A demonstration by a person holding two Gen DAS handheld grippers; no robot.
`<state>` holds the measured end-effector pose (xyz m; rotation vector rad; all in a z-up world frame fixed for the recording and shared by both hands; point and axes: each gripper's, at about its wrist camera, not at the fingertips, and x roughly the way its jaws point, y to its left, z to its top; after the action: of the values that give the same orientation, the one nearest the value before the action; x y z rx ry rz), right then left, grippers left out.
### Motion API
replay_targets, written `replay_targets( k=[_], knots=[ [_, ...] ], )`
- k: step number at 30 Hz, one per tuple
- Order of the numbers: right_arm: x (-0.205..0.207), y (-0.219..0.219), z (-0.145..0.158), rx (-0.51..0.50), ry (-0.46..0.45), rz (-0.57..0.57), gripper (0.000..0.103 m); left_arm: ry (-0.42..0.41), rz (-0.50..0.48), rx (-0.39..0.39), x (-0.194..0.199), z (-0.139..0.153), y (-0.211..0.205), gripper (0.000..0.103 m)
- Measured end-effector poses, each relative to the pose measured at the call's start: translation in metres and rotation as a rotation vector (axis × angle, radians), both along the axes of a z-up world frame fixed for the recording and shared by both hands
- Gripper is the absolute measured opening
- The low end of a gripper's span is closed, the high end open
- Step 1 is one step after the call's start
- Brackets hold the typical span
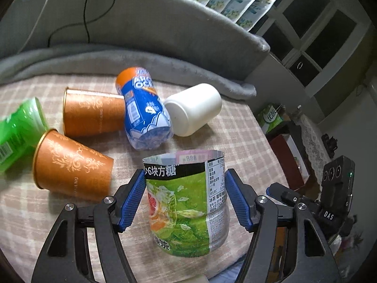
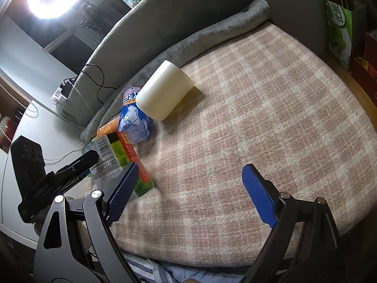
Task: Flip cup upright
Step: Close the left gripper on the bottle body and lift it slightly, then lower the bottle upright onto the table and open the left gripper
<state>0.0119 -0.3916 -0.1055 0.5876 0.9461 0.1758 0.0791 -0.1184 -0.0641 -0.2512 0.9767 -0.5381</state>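
We see the left gripper (image 1: 185, 197) spread wide around the cut green tea bottle cup (image 1: 188, 202), which stands upright on the plaid blanket (image 1: 235, 136) with its open, ragged rim up; one blue pad (image 1: 132, 200) sits just beside the cup's left side and the other on its right, and we cannot tell whether either pad actually touches the label. In the right wrist view the same cup (image 2: 113, 160) appears at the left edge, partly hidden behind the near finger. The right gripper (image 2: 190, 193) hangs open over bare blanket with nothing between its pads. Beyond the upright cup, several others lie on their sides: a blue and orange printed cup (image 1: 143, 108) just behind it, a white cup (image 1: 194, 108) to the right of that one and touching it or nearly so, and two orange paper cups, one (image 1: 93, 113) resting against the blue cup and the other (image 1: 73, 165) nearer, to the left of our left finger. A green cup (image 1: 18, 127) is blurred at the far left edge, against the nearer orange one. A grey blanket (image 1: 132, 59) is bunched along the back of the plaid one, with the grey sofa back (image 1: 141, 18) rising behind it.
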Motion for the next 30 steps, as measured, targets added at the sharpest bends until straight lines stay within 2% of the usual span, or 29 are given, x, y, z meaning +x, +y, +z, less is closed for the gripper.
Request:
replay_targets(
  k=[6,30],
  knots=[
    [-0.001,0.002,0.001,-0.001,-0.001,-0.001,0.091,-0.075,0.003,0.045,-0.008,0.008,-0.005,0.067],
    [-0.005,0.001,0.004,-0.025,-0.013,-0.012,0.091,-0.217,-0.021,0.184,-0.031,0.007,-0.025,0.067]
  ],
)
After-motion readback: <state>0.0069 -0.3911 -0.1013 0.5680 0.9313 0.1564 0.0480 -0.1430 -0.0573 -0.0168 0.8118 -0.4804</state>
